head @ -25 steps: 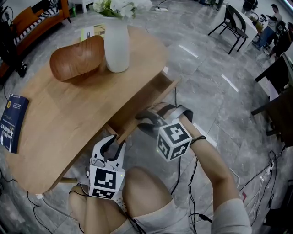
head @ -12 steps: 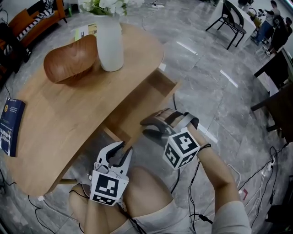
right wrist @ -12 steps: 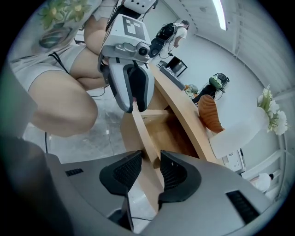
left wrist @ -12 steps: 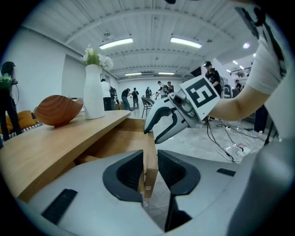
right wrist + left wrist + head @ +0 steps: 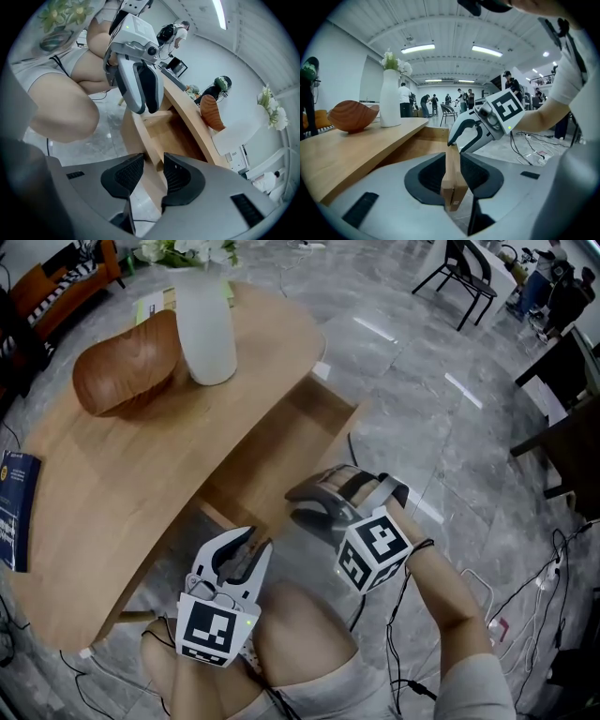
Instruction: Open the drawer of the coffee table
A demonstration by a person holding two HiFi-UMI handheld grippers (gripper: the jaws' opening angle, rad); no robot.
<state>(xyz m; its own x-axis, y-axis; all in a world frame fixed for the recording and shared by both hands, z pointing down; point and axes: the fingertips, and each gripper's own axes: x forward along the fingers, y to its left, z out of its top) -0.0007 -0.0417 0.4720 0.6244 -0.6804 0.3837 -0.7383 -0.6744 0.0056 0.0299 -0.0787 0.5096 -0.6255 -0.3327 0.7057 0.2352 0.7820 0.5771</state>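
The light wooden coffee table (image 5: 122,474) has its drawer (image 5: 272,451) pulled well out toward me. My left gripper (image 5: 241,549) is shut on the near end of the drawer's front panel (image 5: 452,180), which sits between its dark pads in the left gripper view (image 5: 454,173). My right gripper (image 5: 298,504) is shut on the same panel's top edge (image 5: 136,131) further along, its pads (image 5: 129,171) on either side of the board. Each gripper sees the other: the right gripper (image 5: 457,137) ahead along the panel, the left gripper (image 5: 144,108) beyond. The drawer looks empty inside.
On the tabletop stand a white vase (image 5: 206,329) with flowers, a wooden bowl (image 5: 122,367) and a blue book (image 5: 11,512) at the left edge. My knee (image 5: 300,634) is just below the grippers. Cables (image 5: 534,606) lie on the grey floor; black chairs (image 5: 469,282) stand far right.
Both grippers have drawn back toward me with the front panel in their grip, and the drawer has slid further out from under the tabletop.
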